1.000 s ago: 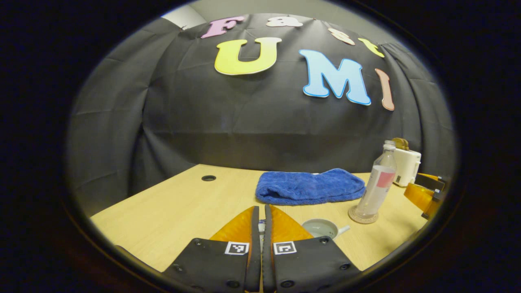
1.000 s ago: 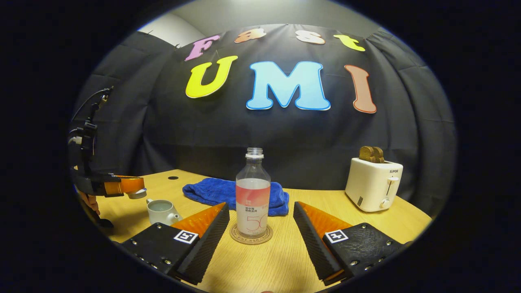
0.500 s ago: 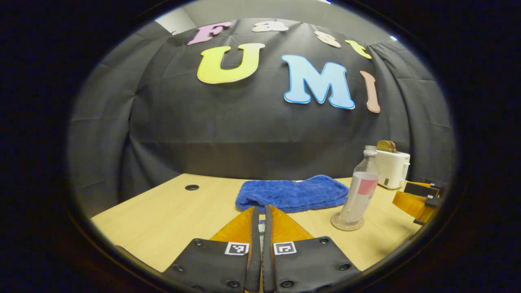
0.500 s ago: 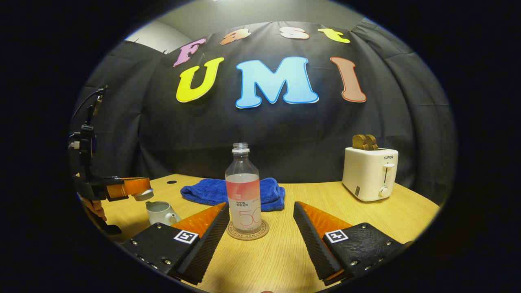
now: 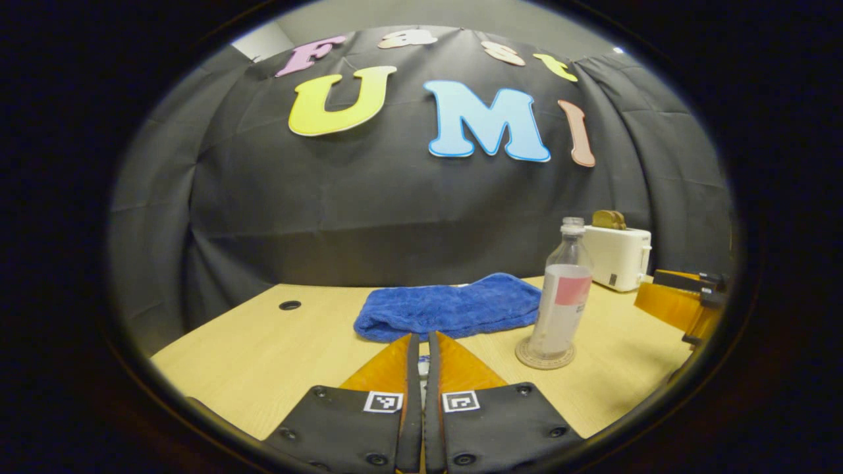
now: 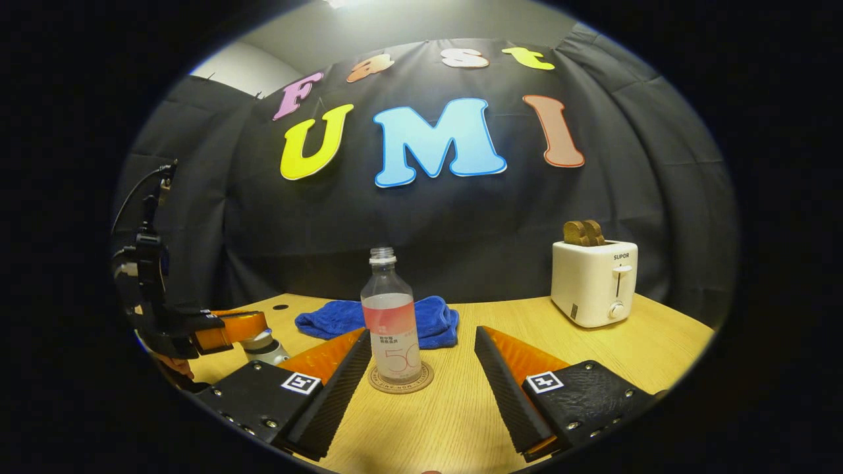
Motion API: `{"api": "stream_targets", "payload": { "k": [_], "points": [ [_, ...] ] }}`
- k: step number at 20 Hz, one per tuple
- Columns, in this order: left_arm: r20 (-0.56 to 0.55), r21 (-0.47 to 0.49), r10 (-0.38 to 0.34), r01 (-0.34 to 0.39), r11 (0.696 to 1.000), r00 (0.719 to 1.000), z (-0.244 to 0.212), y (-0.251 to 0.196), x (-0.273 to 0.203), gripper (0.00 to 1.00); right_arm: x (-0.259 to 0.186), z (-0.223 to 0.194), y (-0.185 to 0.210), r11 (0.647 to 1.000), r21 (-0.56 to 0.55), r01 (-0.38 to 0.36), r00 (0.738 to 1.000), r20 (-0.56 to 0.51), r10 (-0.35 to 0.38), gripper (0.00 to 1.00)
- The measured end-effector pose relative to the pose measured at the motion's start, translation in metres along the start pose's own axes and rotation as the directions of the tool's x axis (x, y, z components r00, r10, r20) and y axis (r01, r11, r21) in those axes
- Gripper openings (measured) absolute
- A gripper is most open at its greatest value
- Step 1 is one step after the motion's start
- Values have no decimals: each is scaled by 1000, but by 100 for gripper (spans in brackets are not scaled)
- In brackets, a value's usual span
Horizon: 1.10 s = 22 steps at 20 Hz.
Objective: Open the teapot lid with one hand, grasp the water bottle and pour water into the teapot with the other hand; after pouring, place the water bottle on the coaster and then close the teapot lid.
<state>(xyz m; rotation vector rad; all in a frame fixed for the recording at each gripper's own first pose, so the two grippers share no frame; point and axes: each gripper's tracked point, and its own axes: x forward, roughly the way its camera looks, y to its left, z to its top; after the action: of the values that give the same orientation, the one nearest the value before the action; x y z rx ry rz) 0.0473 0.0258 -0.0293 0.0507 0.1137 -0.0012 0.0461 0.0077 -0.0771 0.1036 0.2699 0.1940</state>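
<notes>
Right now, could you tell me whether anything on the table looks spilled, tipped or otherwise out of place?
Nothing stands out: the bottle stands upright on its coaster, uncapped, the towel lies behind it, and the table looks dry.

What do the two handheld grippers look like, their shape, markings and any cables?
Each gripper, left gripper and right gripper, has two wedge-shaped fingers on dark screwed mounts bearing square black-and-white tags. In the right gripper view, the left gripper's black body carries a thin cable.

Teapot mostly hidden behind both claws; label print illegible.
</notes>
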Motion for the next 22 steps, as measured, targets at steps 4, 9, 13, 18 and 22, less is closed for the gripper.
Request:
{"api": "stream_targets", "payload": {
  "k": [4,9,13,18,22],
  "points": [
    [-10,11,-2,2,1000,1000,-6,-5,4,8,-1,1,-1,1000,11,1,1000,2,-1,98],
    [-9,9,6,-6,1000,1000,-11,-9,9,9,0,-1,-1,1000,14,-2,1000,-1,2,98],
    [-10,12,14,-14,1000,1000,-13,-10,11,8,0,-2,-1,1000,16,-4,1000,-5,4,98],
    [-15,-2,9,-9,1000,1000,-15,-10,12,13,0,-2,-1,1000,16,-2,1000,-5,2,98],
    [-19,6,9,-8,1000,1000,-17,-14,10,22,-1,0,-2,1000,14,-1,1000,-1,1,98]
  ]
}}
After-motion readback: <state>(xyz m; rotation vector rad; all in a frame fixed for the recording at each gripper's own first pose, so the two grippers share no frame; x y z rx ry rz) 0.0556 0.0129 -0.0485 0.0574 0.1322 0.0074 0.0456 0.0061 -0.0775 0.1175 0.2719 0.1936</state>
